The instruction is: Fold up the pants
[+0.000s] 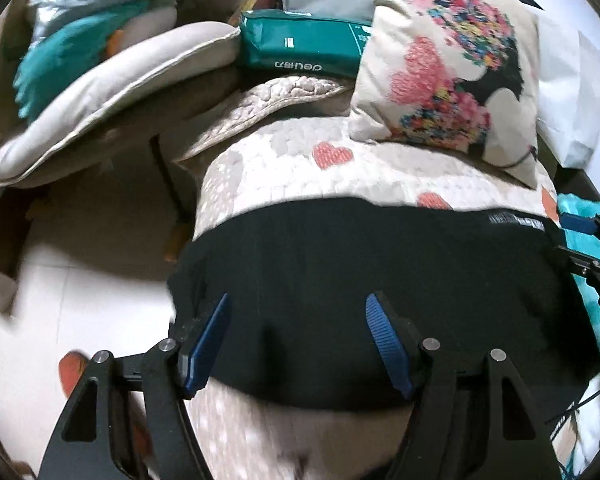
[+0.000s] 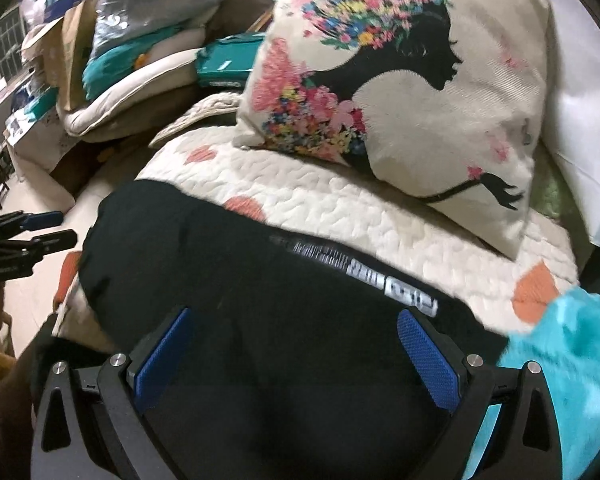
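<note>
We see the black pants (image 1: pixel 364 280) lying spread across a cream quilt (image 1: pixel 340 176) dotted with pink hearts, reaching from its left edge to its right side. In the right wrist view the pants (image 2: pixel 260 312) fill the near half of the quilt (image 2: pixel 340 208), and a strip of white lettering (image 2: pixel 364 276) runs along their far edge; it is too blurred for us to read.

Our left gripper (image 1: pixel 298 344) hovers over the near edge of the pants with its jaws spread wide and nothing between the blue pads (image 1: pixel 208 344). Our right gripper (image 2: pixel 298 360) sits over the pants near the lettered strip, jaws likewise released, blue pads (image 2: pixel 432 360) well apart and holding nothing.

On the far side of the quilt leans a cushion (image 2: pixel 400 80) printed with a black silhouette of a woman's head crowned in many-coloured flowers. Left of it, farther back, lies a green packet (image 1: pixel 304 46); its white print appears upside down to us and seems to read "deli". A beige cushion (image 1: pixel 112 92) is piled to the left, and a turquoise fluffy fabric (image 2: pixel 572 360) lies at the near right, touching the pants' edge.
</note>
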### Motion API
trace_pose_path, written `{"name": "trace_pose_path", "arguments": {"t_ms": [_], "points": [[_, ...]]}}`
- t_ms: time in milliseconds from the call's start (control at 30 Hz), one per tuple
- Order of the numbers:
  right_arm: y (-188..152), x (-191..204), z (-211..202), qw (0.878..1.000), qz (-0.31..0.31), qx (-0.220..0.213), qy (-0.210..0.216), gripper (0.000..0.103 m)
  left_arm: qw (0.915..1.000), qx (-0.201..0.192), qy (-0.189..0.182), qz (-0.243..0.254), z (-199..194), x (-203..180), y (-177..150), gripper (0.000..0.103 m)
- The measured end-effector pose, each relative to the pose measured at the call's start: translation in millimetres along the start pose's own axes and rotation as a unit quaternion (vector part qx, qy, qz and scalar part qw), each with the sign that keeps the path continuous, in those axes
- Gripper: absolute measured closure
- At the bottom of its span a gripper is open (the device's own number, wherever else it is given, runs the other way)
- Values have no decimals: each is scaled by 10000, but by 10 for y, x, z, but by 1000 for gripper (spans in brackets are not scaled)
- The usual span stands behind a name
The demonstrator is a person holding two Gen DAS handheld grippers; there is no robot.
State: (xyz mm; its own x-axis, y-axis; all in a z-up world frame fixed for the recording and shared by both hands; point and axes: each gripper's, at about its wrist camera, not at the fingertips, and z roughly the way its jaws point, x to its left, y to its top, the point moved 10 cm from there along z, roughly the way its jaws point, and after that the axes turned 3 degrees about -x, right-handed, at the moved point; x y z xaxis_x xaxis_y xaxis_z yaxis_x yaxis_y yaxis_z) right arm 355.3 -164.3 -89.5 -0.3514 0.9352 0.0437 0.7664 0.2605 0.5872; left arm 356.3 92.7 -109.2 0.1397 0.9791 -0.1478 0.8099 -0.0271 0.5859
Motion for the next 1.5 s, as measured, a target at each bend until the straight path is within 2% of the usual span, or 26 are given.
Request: {"name": "trace_pose_path", "arguments": {"t_ms": [167, 333, 467, 533, 700, 767, 800, 833, 867, 900, 933, 1000, 1100, 1367, 1400, 1500], "points": [[115, -111, 281, 9996, -182, 179, 127, 2, 9998, -60, 52, 154, 366, 125, 282, 34], [64, -256, 476, 9978, -446, 395, 296, 6, 9992, -6, -52, 407, 703, 252, 450, 34], [28, -417, 608, 9970, -519, 497, 275, 9, 9965, 98, -434, 709, 934, 179, 476, 33], [27, -511, 696, 9972, -426, 542, 280, 12, 9950, -50, -483, 868, 951, 143, 481, 28], [65, -518, 796, 9975, -252, 522, 411, 12, 9920, -177, -465, 1160, 913, 77, 398, 28], [27, -439, 856, 9964, -289, 659, 460, 12, 9925, -17, -619, 1050, 900, 46, 372, 42], [16, -416, 864, 9962, -326, 672, 445, 14, 9923, 6, -638, 1057, 872, 23, 372, 58], [12, -381, 857, 9959, -373, 680, 465, 18, 9908, 28, -692, 1161, 829, -15, 361, 83], [3, -348, 836, 9951, -348, 713, 586, 33, 9895, 44, -674, 1276, 793, -46, 347, 92], [-3, -300, 798, 9934, -259, 788, 788, 49, 9881, 67, -649, 1394, 765, -76, 331, 95], [-5, -296, 779, 9933, -253, 832, 766, 54, 9868, 71, -599, 1500, 737, -104, 300, 95], [-21, -283, 725, 9922, -227, 887, 840, 75, 9846, 27, -499, 1674, 664, -157, 269, 96], [-13, -247, 597, 9928, -156, 809, 866, 85, 9851, -133, -431, 1662, 505, -202, 261, 96], [-57, 11, 143, 9964, -135, 457, 697, 90, 9893, -588, -347, 1287, -118, -153, 255, 96], [-72, 35, 91, 9967, -145, 437, 673, 94, 9895, -649, -328, 1252, -232, -158, 207, 96], [-226, 123, -154, 9971, -152, 362, 650, 94, 9901, -786, -361, 1102, -535, -168, 49, 96]]}}
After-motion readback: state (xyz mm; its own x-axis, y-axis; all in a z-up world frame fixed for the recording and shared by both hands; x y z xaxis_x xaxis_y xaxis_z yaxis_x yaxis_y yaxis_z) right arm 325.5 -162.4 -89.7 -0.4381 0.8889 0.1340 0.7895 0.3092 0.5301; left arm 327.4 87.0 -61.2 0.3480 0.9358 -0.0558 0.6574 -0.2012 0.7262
